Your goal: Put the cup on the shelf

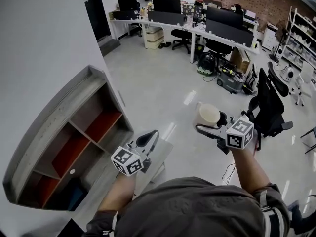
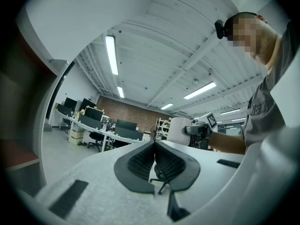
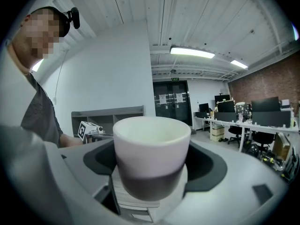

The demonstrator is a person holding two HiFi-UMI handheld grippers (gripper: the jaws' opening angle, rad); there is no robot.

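White cup (image 3: 151, 153) with a dark base sits clamped in the right gripper (image 1: 212, 125), covering its pads. The left gripper (image 2: 154, 159) is closed and empty. The shelf (image 1: 103, 159) has a lowest bay too dark to read.

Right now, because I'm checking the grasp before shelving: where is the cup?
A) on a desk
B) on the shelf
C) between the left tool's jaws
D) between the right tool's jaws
D: the right gripper view shows the cup clamped between the jaws of the right tool, while the left tool is shut on nothing.
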